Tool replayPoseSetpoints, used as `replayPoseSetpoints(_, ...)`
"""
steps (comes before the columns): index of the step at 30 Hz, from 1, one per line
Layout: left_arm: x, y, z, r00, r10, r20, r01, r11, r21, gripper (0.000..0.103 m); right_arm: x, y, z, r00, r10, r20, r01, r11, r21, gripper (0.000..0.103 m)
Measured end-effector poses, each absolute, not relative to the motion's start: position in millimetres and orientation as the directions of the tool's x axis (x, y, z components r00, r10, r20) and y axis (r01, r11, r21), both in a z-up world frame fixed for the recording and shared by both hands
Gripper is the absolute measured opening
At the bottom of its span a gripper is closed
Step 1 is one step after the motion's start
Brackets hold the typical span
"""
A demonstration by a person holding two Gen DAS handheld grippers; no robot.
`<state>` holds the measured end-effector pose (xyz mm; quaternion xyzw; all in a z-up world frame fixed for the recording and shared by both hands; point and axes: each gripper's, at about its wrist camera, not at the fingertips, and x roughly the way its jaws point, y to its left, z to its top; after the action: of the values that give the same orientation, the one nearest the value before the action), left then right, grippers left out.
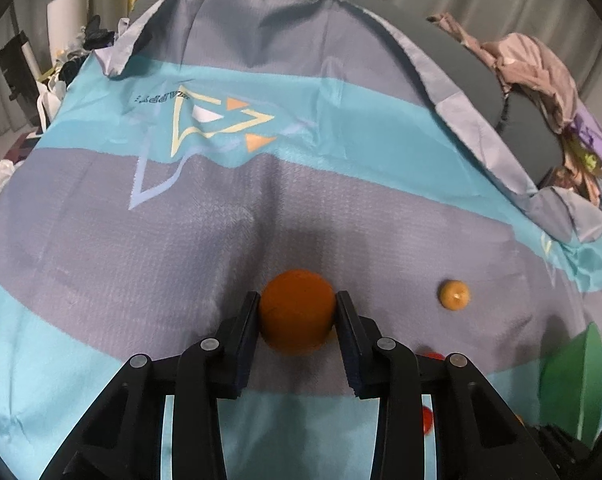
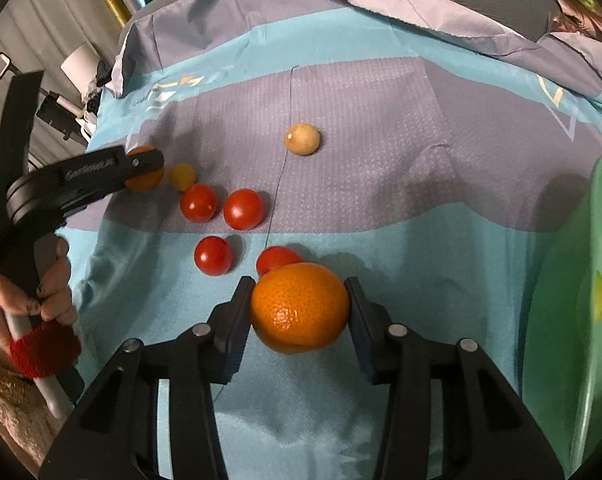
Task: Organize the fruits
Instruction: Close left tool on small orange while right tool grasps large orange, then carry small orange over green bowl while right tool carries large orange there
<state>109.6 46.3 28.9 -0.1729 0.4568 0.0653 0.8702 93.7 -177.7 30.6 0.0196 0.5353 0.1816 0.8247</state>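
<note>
My left gripper is shut on an orange, just above the blue and grey cloth; it also shows in the right wrist view at the left, with the orange in it. My right gripper is shut on a larger orange and holds it above the cloth. Several red tomatoes lie in a group on the cloth. A small yellow fruit lies next to the left gripper. A tan round fruit lies farther back; it also shows in the left wrist view.
A green bowl stands at the right with something yellow inside; its rim also shows in the left wrist view. Crumpled cloth lies at the back right. Clutter sits beyond the table's left edge.
</note>
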Motion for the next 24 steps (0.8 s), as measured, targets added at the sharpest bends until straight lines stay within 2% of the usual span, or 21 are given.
replayPoseSetpoints(5,94.3,39.7,39.2,0.594,-0.026,-0.804,-0.27,0.935,-0.229,0.037,88.4,-181.1,37.9,0.372,0.343,-0.863,-0.28,0.927,0.248,0.045)
replayPoseSetpoints(18,66.0,15.1,58.8,0.627,-0.1,-0.772,-0.181,0.946,-0.269,0.037,78.2,-196.5,56.1,0.409,0.38,-0.83,-0.263,0.92,0.292,0.046)
replayPoseSetpoints(24,60.1,1.7,66.4,0.647,-0.098,-0.757,-0.146,0.957,-0.249,0.037,70.0,-207.4,67.1,0.441,0.388,-0.809,-0.251,0.919,0.304,0.046)
